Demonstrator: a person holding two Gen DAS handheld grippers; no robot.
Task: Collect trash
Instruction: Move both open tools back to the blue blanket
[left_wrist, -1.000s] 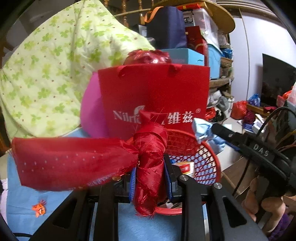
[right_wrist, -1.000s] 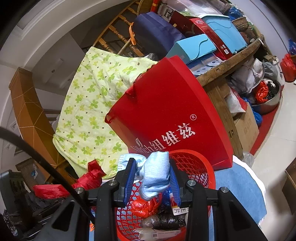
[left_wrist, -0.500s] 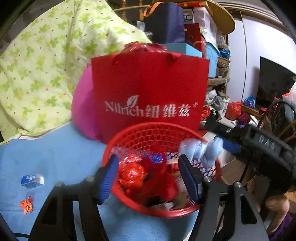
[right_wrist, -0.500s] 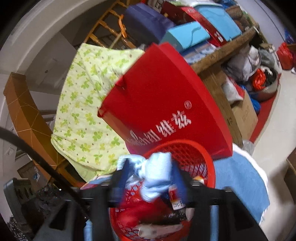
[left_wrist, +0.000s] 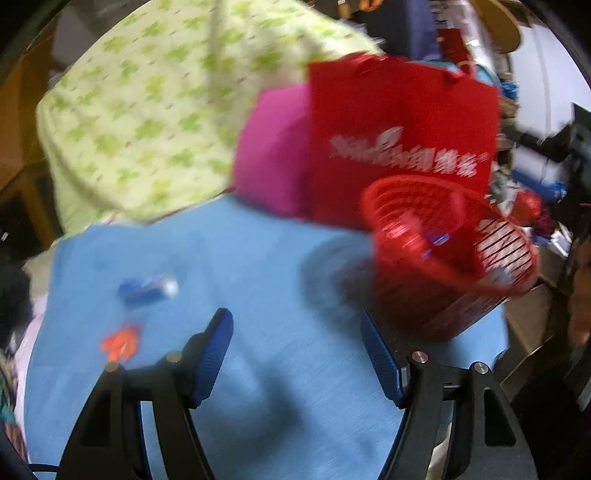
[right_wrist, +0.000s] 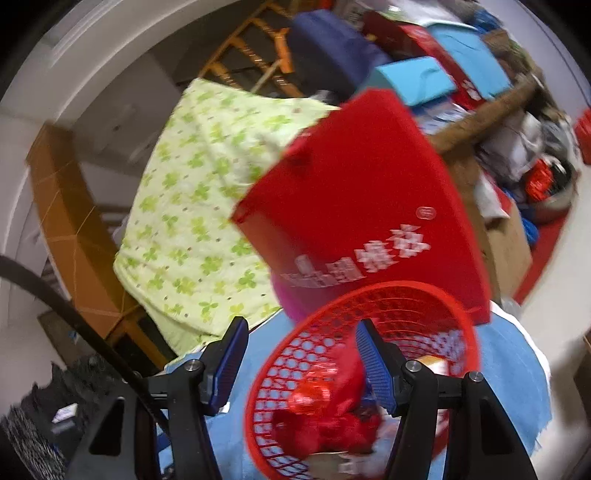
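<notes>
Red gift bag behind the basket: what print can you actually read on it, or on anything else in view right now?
"维兹": white characters on the red gift bag, right wrist view; the white print to their left is too blurred to read.
"®": circled mark above those characters, same bag.
Red gift bag, left wrist view: white lettering smeared by motion, unreadable.
Small blue packet on the blue cloth: blurred, no legible label.

We're in a cluttered home here: clover-print quilt, wooden stair railing, boxes and bags heaped on a shelf.
</notes>
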